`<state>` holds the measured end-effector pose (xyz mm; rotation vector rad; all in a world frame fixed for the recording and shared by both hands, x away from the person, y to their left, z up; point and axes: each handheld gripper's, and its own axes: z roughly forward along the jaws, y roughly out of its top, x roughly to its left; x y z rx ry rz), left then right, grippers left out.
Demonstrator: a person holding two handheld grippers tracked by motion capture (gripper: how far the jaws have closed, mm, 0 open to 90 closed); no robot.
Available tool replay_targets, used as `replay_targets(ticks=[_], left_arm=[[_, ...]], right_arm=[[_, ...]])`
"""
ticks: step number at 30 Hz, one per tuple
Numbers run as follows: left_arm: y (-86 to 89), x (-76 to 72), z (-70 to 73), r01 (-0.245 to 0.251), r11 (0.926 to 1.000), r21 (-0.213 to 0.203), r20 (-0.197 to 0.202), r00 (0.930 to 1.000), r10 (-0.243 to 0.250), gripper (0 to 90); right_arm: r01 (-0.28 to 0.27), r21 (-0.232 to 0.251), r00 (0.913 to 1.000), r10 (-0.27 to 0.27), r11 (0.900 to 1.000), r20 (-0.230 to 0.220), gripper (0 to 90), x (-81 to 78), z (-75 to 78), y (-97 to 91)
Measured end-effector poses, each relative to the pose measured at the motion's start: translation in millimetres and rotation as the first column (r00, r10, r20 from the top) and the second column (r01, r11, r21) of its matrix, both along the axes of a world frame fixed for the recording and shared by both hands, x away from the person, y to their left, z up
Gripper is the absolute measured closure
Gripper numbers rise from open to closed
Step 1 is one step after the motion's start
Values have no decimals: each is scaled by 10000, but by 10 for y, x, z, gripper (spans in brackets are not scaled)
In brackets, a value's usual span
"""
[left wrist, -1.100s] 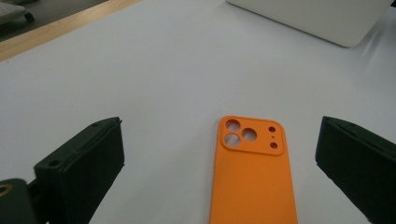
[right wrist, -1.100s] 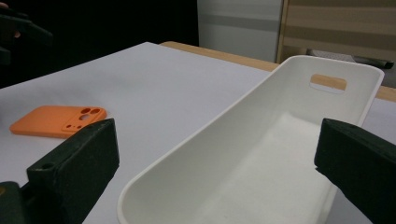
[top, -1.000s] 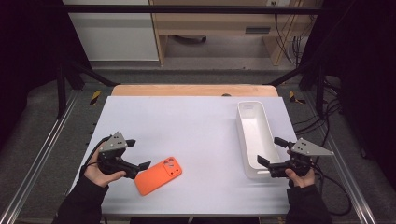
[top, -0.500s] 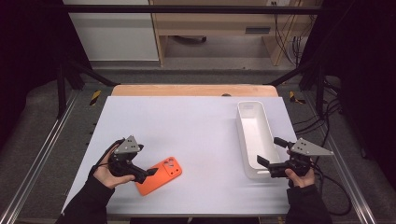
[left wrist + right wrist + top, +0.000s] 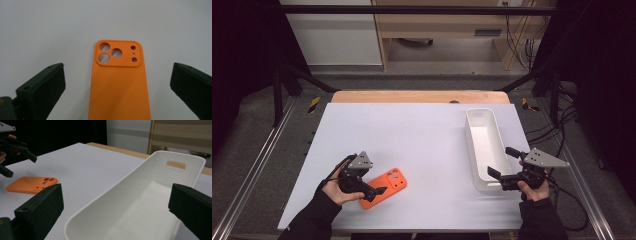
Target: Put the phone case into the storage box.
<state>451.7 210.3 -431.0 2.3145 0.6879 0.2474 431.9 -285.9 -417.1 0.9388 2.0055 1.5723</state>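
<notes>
High view first: the orange phone case (image 5: 383, 188) is seen lying flat on the white counter (image 5: 412, 135), in the lower left of the frame, camera-cutout end pointed toward the middle. The left hand-held gripper (image 5: 374, 191) is held right at the case's near end with its jaws spread, so a pickup looks like what's being lined up. Over at the lower right, the right hand-held gripper (image 5: 501, 165) is parked at the near end of the long white tray (image 5: 474, 150), jaws also apart, one tip by each side of the tray's end. Probably the tray is about to be steadied, or it's just being waited on there.

Left gripper view: the case (image 5: 119, 82) is centred in the lower middle of the frame, back side up, cutouts at the top. The two black jaws are seen wide apart at the lower left and lower right, with clear counter between each jaw and the case edge. Nothing is clamped yet.

Right gripper view: the tray (image 5: 140, 202) takes up the centre and right, empty, with a handle slot at its far end. The jaws straddle its near end without touching, as far as can be told. The case (image 5: 31, 184) and left gripper (image 5: 17, 155) are spotted at the far left.
</notes>
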Motion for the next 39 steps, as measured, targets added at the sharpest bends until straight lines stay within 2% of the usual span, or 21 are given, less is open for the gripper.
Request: replay_targets(ticks=[22,33,39], left_arm=[[-96,42,-207,190,9973,710,-720,9973,-139,0],[-159,56,-299,402,9926,1146,-1079,9938,-278,0],[-186,72,-338,543,9860,1574,-1297,9910,-338,0]], right_arm=[[-55,-26,10000,55,10000,1,5,-1,-1,8],[-53,-67,10000,53,10000,-25,5,2,-6,12],[-29,-69,10000,29,10000,-10,5,1,-2,6]])
